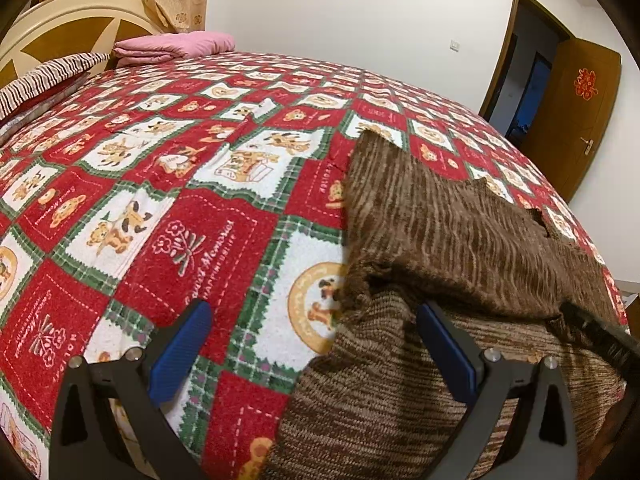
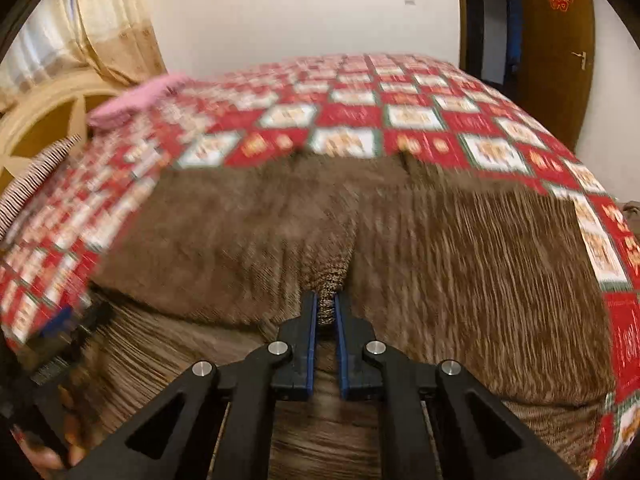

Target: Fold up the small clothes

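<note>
A brown striped knit garment lies on the bed with its upper layer folded back over a lower layer. My left gripper is open and empty, hovering over the garment's left edge, its right finger over the knit. In the right wrist view the garment spreads wide and blurred. My right gripper is shut on a pinched fold of the brown garment and holds it lifted. The left gripper also shows at the left edge of the right wrist view, blurred.
The bed wears a red, white and green patchwork bear cover. A folded pink cloth and a striped pillow lie by the cream headboard. A brown door stands open at the right.
</note>
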The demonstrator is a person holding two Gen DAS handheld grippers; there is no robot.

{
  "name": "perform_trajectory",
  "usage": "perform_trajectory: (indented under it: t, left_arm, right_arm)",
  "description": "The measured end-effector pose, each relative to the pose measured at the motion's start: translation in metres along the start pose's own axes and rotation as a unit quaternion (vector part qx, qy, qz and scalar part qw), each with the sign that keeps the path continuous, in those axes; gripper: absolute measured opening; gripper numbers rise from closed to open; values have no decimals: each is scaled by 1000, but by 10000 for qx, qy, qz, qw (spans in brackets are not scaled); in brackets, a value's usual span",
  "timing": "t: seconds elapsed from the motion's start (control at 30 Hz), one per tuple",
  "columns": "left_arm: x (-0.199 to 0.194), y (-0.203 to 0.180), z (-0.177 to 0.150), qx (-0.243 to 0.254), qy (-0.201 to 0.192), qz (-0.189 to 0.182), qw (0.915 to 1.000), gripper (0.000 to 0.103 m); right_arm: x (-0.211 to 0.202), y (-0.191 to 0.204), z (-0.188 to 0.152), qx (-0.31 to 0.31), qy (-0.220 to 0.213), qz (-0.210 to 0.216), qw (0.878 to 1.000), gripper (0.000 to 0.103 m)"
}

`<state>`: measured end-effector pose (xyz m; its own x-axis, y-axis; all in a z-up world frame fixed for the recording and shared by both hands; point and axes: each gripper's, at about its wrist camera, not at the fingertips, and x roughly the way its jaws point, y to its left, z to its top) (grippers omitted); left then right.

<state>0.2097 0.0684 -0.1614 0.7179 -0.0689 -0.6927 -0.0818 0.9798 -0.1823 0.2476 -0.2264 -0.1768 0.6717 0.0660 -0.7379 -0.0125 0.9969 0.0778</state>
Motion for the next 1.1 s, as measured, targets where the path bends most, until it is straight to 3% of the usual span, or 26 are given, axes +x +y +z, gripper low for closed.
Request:
perform_trajectory:
  t: [0.2,0.3,0.37,0.4,0.43,0.5,0.53,0.63,0.83,0.97,1.1]
  left_arm:
    - [2,-3,0,90,40,117,9999,103]
    - [2,-3,0,115,54,144,9998,103]
    - [2,-4,0,137,67,168,9997,103]
    - [2,-5,0,151,75,181,9997,103]
    - [2,-5,0,165,84,198,9996,103]
    - [2,-6,0,185,103,216,9995,103]
    - [2,-6,0,200,115,217,9995,103]
    - [2,-6,-1,270,165,152,9994,103]
    - [-15,-3,-12,801,292,-209,9961,103]
    - [-49,4,-34,1161,350,-575,9910,103]
    - [-90,17,-60,1615,373,-802,9829,103]
  right_arm:
    - [-5,-4,-1,121,11,-78,9999,17]
    - [-29,-10,-11,364,12,49,9993,18]
    - [-59,-16,-22,440,-212,105,9988,19]
    - [-78,-20,-29,419,-374,39,9984,25]
    - [-92,-22,-34,405,-488,-22,9980,45]
    - [-130,-33,-49,433,-867,-127,9952,74]
    - [-152,-41,-57,438,-1054,-140,9934,76]
    - [-194,-59,-77,329,-1118,-139,9931,76]
    - [-248,-99,-133,406,-625,-274,9968,76]
    - [-254,-114,-166,689,-70,154,9975,76]
    - [-251,-103,-193,544,316,401,9972,74]
